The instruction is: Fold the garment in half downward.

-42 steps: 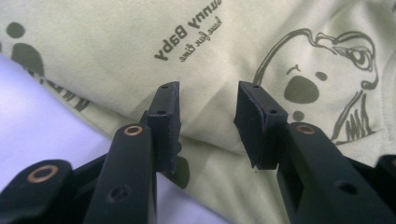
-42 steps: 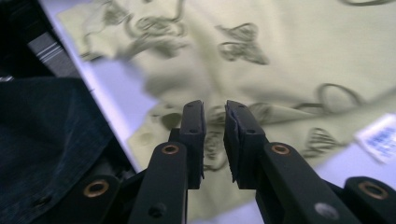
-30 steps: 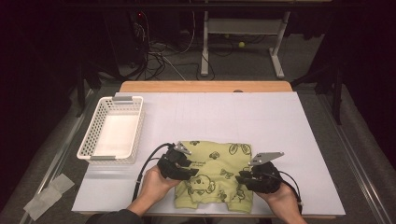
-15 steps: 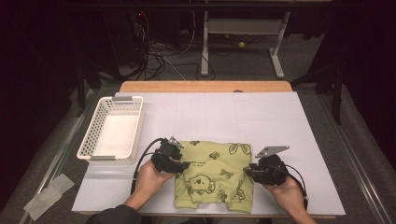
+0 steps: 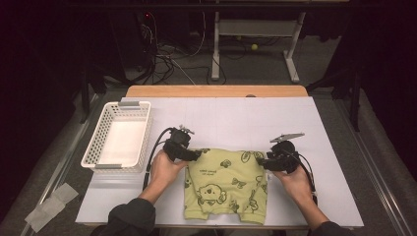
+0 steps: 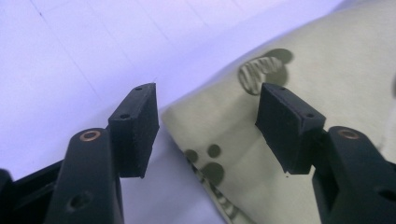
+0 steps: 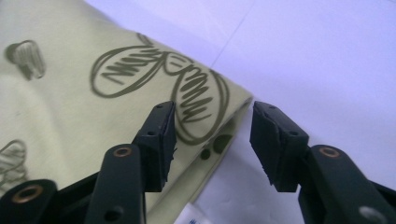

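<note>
The folded yellow-green shirt [image 5: 226, 184] lies on the white table [image 5: 324, 123], near its front edge, right of the white basket [image 5: 118, 135]. The left gripper [image 5: 196, 155] sits at the shirt's upper left corner and the right gripper [image 5: 260, 162] at its upper right; both have just been opening, their jaws wide and gripping nothing, cloth edge between them. For the next fold, pinch every layer at each corner and lift both hands evenly.

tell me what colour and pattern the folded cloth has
Pale yellow-green cloth with dark olive scribbled cartoon prints; clearest in the right gripper view.
</note>
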A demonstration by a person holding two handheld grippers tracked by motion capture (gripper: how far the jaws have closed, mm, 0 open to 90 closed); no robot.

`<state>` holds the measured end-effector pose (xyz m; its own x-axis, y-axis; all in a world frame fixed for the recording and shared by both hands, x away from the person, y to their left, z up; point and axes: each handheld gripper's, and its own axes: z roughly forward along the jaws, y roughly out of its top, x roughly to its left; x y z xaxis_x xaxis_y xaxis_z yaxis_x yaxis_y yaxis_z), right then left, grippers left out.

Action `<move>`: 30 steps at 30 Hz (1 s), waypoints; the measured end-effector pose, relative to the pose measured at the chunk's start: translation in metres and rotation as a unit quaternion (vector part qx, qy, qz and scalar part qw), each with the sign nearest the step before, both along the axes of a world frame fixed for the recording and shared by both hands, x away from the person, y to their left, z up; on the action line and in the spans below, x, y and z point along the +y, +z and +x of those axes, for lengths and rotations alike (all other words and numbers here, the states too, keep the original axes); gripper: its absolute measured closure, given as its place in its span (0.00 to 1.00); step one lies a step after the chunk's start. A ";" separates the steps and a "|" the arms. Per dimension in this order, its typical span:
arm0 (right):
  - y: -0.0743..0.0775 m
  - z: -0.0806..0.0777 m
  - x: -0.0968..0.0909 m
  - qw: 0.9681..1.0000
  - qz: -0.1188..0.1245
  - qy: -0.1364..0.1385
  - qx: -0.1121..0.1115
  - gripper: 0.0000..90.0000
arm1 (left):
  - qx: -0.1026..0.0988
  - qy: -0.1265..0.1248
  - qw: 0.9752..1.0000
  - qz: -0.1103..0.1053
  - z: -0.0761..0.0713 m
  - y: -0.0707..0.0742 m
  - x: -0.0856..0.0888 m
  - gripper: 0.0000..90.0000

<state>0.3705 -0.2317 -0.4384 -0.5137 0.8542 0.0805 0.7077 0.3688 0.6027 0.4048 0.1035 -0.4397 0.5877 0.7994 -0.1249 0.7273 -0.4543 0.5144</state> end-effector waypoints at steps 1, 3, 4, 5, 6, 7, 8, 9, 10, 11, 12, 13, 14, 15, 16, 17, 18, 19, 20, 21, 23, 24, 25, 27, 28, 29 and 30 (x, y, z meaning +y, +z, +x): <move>-0.001 0.002 0.000 1.000 -0.003 -0.002 0.001 0.55 | 0.003 0.003 1.000 0.002 0.002 -0.002 0.000 0.39; -0.004 0.006 0.001 1.000 -0.002 -0.006 0.007 0.54 | 0.005 0.005 1.000 0.019 0.005 -0.007 -0.002 0.39; -0.005 0.008 0.001 1.000 0.000 -0.006 0.009 0.54 | 0.005 0.004 1.000 0.028 0.005 -0.009 -0.002 0.39; -0.007 0.009 0.002 1.000 0.001 -0.007 0.012 0.54 | 0.008 0.003 0.999 0.033 0.006 -0.011 -0.002 0.39; -0.008 0.010 0.002 1.000 0.001 -0.006 0.016 0.54 | 0.011 0.004 1.000 0.029 0.006 -0.012 -0.002 0.39; -0.010 0.012 0.002 1.000 0.000 -0.002 0.019 0.54 | 0.012 0.005 1.000 0.026 0.007 -0.012 -0.001 0.39; -0.011 0.012 0.003 1.000 -0.001 0.001 0.023 0.55 | 0.012 0.005 1.000 0.026 0.007 -0.012 -0.001 0.39; -0.012 0.013 0.003 1.000 -0.004 0.003 0.023 0.56 | 0.012 0.004 1.000 0.026 0.007 -0.012 -0.001 0.39; -0.012 0.013 0.003 1.000 -0.003 0.004 0.022 0.58 | 0.011 0.002 1.000 0.026 0.007 -0.012 -0.001 0.39; -0.012 0.013 0.003 1.000 0.000 0.003 0.025 0.60 | 0.012 0.000 1.000 0.024 0.007 -0.012 -0.002 0.40; -0.012 0.013 0.003 1.000 0.000 0.006 0.025 0.63 | 0.013 -0.003 1.000 0.023 0.006 -0.012 -0.002 0.42; -0.012 0.014 0.003 1.000 -0.001 0.008 0.025 0.67 | 0.014 -0.004 1.000 0.022 0.006 -0.012 -0.002 0.44; -0.012 0.014 0.002 1.000 -0.002 0.010 0.025 0.72 | 0.015 -0.007 1.000 0.019 0.006 -0.012 -0.003 0.47; -0.011 0.014 0.002 1.000 -0.002 0.014 0.026 0.77 | 0.016 -0.010 1.000 0.016 0.006 -0.012 -0.003 0.50; -0.011 0.014 0.002 0.999 0.000 0.019 0.028 0.83 | 0.015 -0.014 1.000 0.012 0.005 -0.011 -0.003 0.56; -0.011 0.014 0.002 0.999 0.000 0.025 0.027 0.86 | 0.018 -0.019 1.000 0.007 0.006 -0.011 -0.002 0.62; -0.011 0.014 0.002 0.999 -0.004 0.030 0.024 0.89 | 0.024 -0.024 0.999 -0.002 0.006 -0.011 -0.001 0.70; -0.010 0.014 0.004 0.999 -0.008 0.032 0.022 0.91 | 0.028 -0.027 0.999 -0.008 0.007 -0.011 -0.001 0.77; -0.010 0.014 0.006 0.999 -0.015 0.035 0.019 0.93 | 0.029 -0.028 0.999 -0.010 0.007 -0.011 0.000 0.83; -0.009 0.013 0.007 0.999 -0.019 0.037 0.016 0.93 | 0.028 -0.030 0.999 -0.009 0.007 -0.011 0.000 0.85; -0.008 0.013 0.008 0.999 -0.023 0.039 0.013 0.94 | 0.027 -0.032 0.999 -0.005 0.006 -0.009 0.000 0.87; -0.006 0.013 0.008 0.999 -0.024 0.039 0.010 0.94 | 0.024 -0.033 0.999 -0.004 0.006 -0.008 0.000 0.88; -0.005 0.013 0.008 0.999 -0.022 0.037 0.008 0.94 | 0.023 -0.034 0.999 -0.003 0.005 -0.006 0.000 0.88; -0.001 0.013 0.006 0.999 -0.021 0.037 0.003 0.94 | 0.020 -0.035 0.999 -0.004 0.006 -0.001 0.001 0.88; 0.001 0.013 0.006 0.999 -0.023 0.036 0.001 0.94 | 0.017 -0.034 0.999 -0.006 0.006 0.002 0.002 0.88; 0.003 0.014 0.006 0.999 -0.024 0.036 -0.002 0.94 | 0.016 -0.034 0.999 -0.005 0.007 0.004 0.003 0.88; 0.005 0.014 0.007 0.999 -0.024 0.036 -0.005 0.94 | 0.015 -0.033 0.999 -0.005 0.007 0.006 0.004 0.88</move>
